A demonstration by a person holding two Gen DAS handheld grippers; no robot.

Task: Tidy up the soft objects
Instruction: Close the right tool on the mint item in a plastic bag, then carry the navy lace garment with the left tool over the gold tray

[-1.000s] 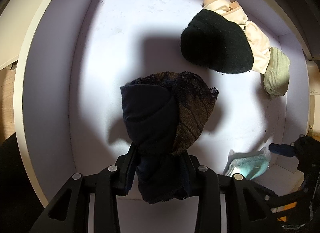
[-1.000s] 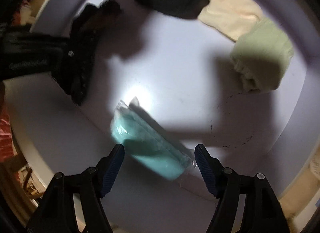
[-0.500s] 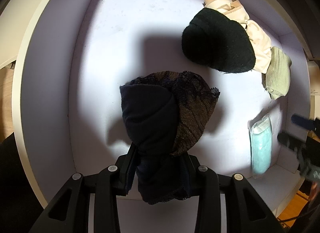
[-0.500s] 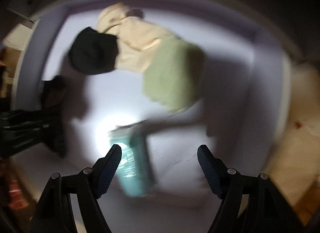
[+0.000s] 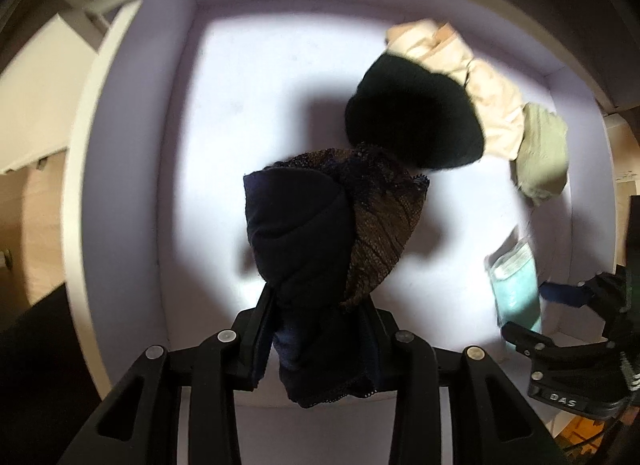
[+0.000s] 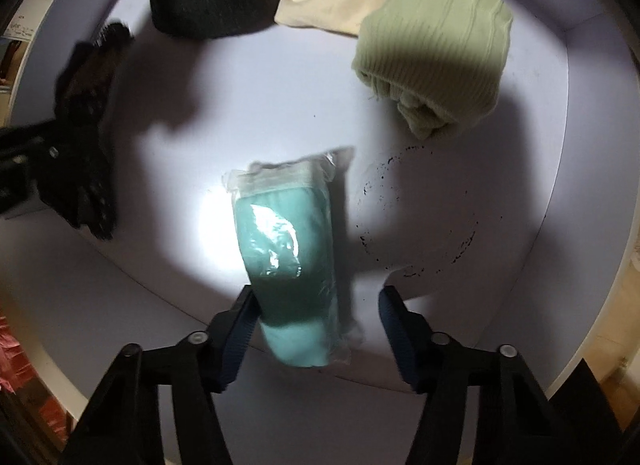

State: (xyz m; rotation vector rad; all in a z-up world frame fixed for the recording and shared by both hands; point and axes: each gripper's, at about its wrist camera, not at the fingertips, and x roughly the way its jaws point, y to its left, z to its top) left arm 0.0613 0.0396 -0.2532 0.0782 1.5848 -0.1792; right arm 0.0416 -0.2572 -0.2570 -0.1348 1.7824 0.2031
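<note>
Teal packet (image 6: pixel 292 261) between closing right hand-held gripper (image 6: pixel 316 329), touching left finger

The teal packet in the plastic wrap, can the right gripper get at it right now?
Probably yes. The teal packet lies between the right gripper's closing jaws, nothing on top of it, though the right pad looks not yet touching.

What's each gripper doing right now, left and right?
Left gripper: shut on the dark lace-trimmed garment, which hangs from it.
Right gripper: closing around the teal packet; far pad not yet touching.
</note>
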